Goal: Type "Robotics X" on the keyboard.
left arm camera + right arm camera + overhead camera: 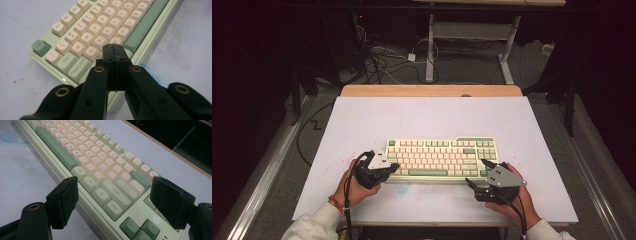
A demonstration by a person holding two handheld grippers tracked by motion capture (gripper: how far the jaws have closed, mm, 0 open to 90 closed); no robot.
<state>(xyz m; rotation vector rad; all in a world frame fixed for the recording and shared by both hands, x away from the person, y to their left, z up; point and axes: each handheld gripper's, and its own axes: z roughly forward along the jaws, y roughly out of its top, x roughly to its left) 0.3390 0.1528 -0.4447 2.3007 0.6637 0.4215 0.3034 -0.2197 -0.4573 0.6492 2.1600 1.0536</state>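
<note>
Hovering my left gripper (113, 50), jaws pressed together, over the keyboard (442, 157) (left-end keys legible up close); right gripper (112, 200) gapes wide.

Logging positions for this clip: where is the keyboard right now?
In the high view the keyboard lies on the white table, near its front edge, between the left gripper at its left end and the right gripper at its right.

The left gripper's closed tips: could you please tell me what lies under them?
The left gripper, shut with nothing between its tips, sits over the keyboard at its bottom-left keys, beside Caps Lock. The keys directly beneath are covered, so contact cannot be confirmed.
</note>
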